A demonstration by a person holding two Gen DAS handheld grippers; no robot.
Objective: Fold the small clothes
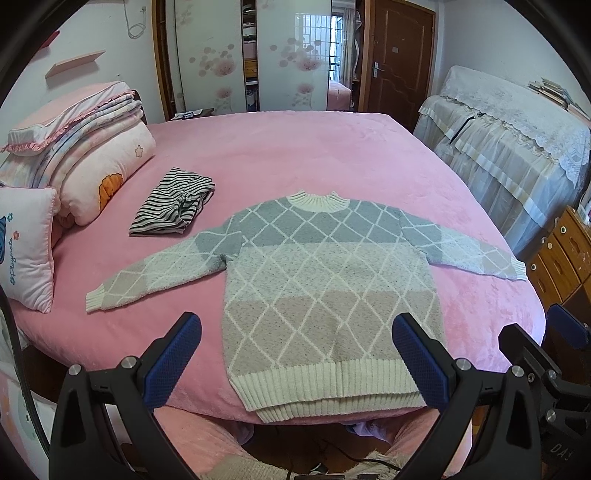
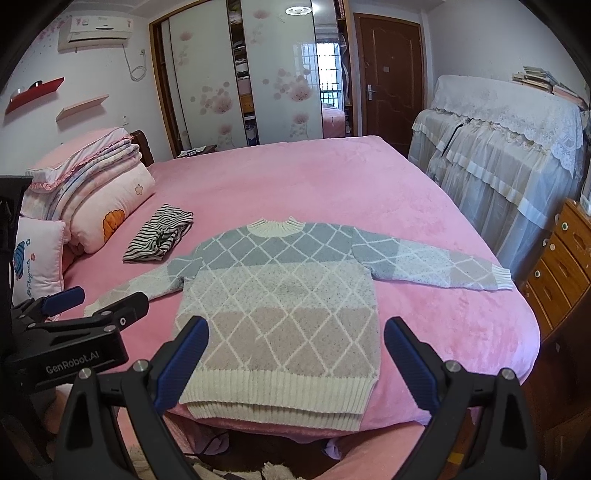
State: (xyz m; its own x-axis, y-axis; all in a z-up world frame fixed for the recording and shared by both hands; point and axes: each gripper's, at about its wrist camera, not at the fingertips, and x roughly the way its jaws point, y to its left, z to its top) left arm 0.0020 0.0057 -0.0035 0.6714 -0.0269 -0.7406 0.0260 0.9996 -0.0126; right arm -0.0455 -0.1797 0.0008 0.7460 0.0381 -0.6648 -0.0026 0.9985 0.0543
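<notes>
- Pink bedspread (image 1: 332, 155) fills the left wrist view, a wardrobe with flowered sliding doors (image 1: 291, 55) behind it and a lace-covered piece of furniture (image 1: 517, 129) off to one side.
- Laid out flat near the bed's close edge is the sweater (image 1: 325, 280), diamond-patterned in grey, white and beige, both sleeves spread wide, collar pointing away.
- Just beyond its sleeve sits a striped garment (image 1: 173, 203), already folded, with stacked bedding (image 1: 92, 155) and a pillow (image 1: 26, 251) behind.
- Left gripper (image 1: 295, 354) hovers over the hem, blue pads spread wide, holding nothing.
- Over to the right wrist view: same sweater (image 2: 280, 306), hem towards the camera, striped garment (image 2: 159, 236) apart from its far sleeve.
- Right gripper (image 2: 295, 358) gapes wide above the ribbed hem, nothing between its fingers.
- Left gripper (image 2: 99, 306) shows at the side, over the sleeve cuff, fingers parted.
- An air conditioner (image 2: 96, 33) hangs high on the wall.
</notes>
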